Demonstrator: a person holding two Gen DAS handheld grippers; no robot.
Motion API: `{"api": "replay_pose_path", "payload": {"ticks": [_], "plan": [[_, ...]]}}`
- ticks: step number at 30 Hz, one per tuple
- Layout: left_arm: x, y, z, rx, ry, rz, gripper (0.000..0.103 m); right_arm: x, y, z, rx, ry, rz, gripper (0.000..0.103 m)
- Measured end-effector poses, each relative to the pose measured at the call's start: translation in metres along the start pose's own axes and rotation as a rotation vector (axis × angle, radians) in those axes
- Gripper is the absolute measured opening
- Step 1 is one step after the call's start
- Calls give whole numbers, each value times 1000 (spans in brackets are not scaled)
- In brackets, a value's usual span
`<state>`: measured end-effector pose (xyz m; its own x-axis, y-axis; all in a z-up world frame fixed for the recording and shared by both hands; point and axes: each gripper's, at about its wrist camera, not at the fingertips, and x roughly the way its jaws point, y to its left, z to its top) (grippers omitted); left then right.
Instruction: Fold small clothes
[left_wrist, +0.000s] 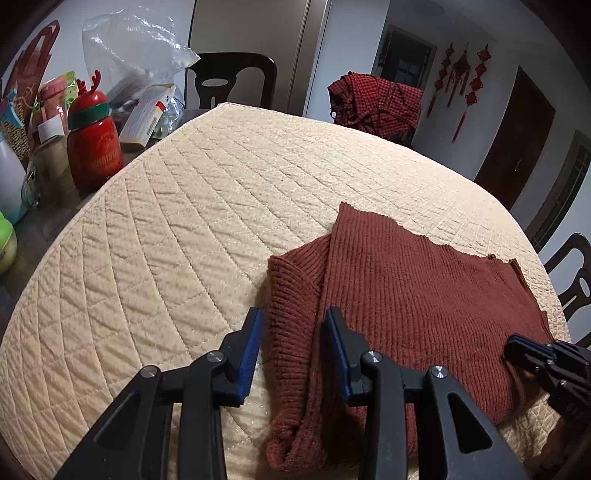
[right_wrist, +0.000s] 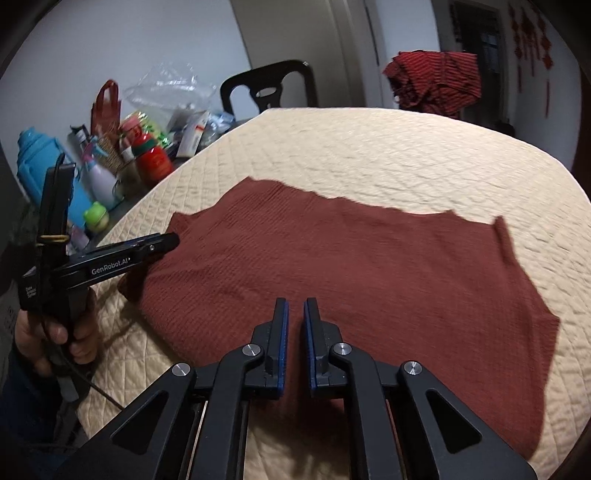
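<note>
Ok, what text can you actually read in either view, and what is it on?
"GenRobot.AI": side of the left gripper, in the right wrist view.
Small white label on its handle: too small to read.
Gold lettering on the red bottle: blurred.
Box print: unreadable.

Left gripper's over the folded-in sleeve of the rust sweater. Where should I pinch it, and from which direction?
Probably the sleeve's outer edge, coming from the sweater's left side: the left gripper is open astride that ribbed strip, which lies loose beside the flat body, its edge free on the quilted cover.
</note>
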<state>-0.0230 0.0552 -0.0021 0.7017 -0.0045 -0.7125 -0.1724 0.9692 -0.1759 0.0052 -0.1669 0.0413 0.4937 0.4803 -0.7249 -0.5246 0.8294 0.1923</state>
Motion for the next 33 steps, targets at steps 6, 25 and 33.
{"api": "replay_pose_path", "payload": {"ticks": [6, 25, 33], "plan": [[4, 8, -3, -40, 17, -30, 45, 14, -7, 7, 50, 17, -21, 4], [6, 12, -2, -45, 26, -48, 47, -9, 7, -17, 63, 21, 13, 4], [6, 9, -1, -39, 26, -41, 47, -16, 6, -32, 74, 31, 42, 4]]}}
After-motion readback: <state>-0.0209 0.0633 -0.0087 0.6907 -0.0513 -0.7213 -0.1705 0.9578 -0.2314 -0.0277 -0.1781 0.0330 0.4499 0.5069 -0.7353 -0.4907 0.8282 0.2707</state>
